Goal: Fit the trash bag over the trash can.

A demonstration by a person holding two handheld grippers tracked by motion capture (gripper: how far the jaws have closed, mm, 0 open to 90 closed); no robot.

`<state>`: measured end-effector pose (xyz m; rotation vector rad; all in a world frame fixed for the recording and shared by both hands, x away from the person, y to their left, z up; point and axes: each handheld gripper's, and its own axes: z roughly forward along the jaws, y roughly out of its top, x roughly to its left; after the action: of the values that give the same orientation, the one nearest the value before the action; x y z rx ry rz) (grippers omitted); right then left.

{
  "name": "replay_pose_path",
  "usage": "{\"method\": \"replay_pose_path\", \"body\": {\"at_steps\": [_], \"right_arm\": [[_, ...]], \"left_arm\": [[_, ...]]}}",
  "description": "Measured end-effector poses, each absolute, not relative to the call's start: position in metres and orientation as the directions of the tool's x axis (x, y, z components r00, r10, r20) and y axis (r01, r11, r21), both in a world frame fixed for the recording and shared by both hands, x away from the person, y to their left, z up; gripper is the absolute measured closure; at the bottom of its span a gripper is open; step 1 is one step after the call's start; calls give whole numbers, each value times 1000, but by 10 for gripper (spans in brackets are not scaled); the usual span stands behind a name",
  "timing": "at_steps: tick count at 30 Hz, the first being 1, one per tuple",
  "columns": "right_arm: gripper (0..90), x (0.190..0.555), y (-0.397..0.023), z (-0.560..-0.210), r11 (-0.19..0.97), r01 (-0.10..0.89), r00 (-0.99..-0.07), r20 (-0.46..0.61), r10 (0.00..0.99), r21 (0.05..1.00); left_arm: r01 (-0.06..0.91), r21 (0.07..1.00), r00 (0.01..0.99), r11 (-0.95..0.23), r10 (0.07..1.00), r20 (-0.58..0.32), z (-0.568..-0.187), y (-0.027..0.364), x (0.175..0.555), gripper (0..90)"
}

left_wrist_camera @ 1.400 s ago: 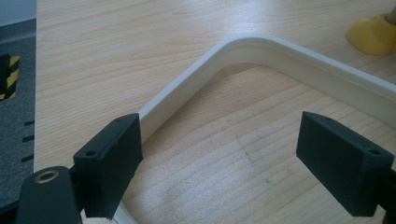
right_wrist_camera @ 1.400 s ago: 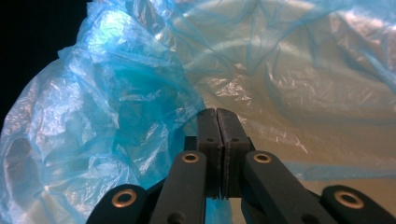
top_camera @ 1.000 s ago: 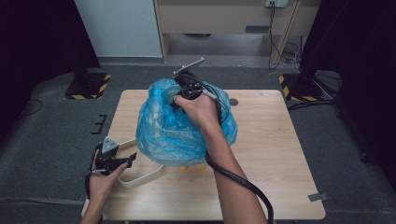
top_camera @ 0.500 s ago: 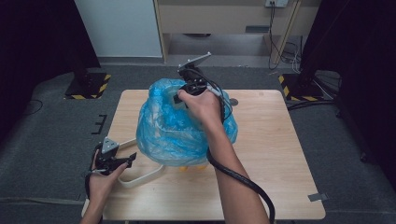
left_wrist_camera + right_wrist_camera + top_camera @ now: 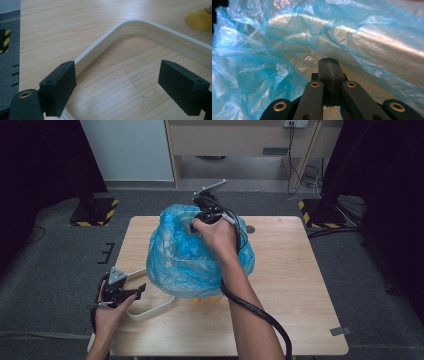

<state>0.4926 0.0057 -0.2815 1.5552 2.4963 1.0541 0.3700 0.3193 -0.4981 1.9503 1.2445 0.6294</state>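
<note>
A crumpled blue plastic bag (image 5: 200, 255) bulges in the middle of the wooden table (image 5: 300, 285). My right gripper (image 5: 200, 220) reaches into its top from the far side. In the right gripper view its jaws (image 5: 329, 61) are pressed together, and I see no plastic caught between them; blue film (image 5: 262, 50) surrounds them. My left gripper (image 5: 137, 290) rests low at the table's left front, open. Its left pad (image 5: 60, 85) stands beside a white curved rim (image 5: 140, 26), which loops out from under the bag (image 5: 150, 310). Nothing is between these jaws (image 5: 117, 82).
A yellow piece (image 5: 200, 18) peeks out at the bag's near foot (image 5: 207, 298). The right gripper's cable runs down along the forearm (image 5: 260, 312). Black-and-yellow striped bases (image 5: 95, 212) stand on the grey floor beyond the table's far corners.
The right hand has shifted slightly up and toward the far side at the bag's top, pulling the film a little higher. The left gripper has stayed in place.
</note>
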Motion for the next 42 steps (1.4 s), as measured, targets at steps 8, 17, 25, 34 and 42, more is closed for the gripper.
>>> {"method": "replay_pose_path", "body": {"at_steps": [8,17,25,34,42], "right_arm": [[900,494,6,-285,294,788,-510,306,804,541],[900,495,7,-284,287,788,-502,299,811,545],[900,494,7,-284,285,784,-504,297,811,552],[900,488,3,-271,283,779,-528,343,777,560],[900,477,-8,-250,277,762,-553,366,748,585]], "left_arm": [[555,787,412,-268,911,19,-498,320,370,140],[554,787,415,-273,909,23,-497,320,370,140],[554,789,412,-267,911,20,-497,320,369,141],[555,787,411,-269,912,22,-497,321,369,141],[554,787,410,-271,912,25,-497,320,369,141]]}}
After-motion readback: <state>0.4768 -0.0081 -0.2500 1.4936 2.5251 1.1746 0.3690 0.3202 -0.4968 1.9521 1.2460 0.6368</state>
